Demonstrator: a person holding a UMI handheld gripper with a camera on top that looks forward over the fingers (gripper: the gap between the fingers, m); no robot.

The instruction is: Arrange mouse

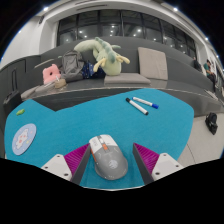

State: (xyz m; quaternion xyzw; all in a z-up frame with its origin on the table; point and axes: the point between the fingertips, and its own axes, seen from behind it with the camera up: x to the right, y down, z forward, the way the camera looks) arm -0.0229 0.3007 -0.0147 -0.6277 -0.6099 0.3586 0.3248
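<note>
A grey mouse (108,158) with an orange stripe by its wheel lies on the blue mat (70,118). It stands between the two fingers of my gripper (111,149). The left pink pad (78,156) is at or very near the mouse's left side. A strip of blue mat shows between the mouse and the right pad (146,156). The gripper is open around the mouse, which rests on the mat.
Two markers (141,103) lie on the mat beyond the fingers to the right. A round white disc (23,138) lies at the mat's left. A plush toy (100,55) and a pink object (49,73) sit at the desk's back. A black object (211,122) is far right.
</note>
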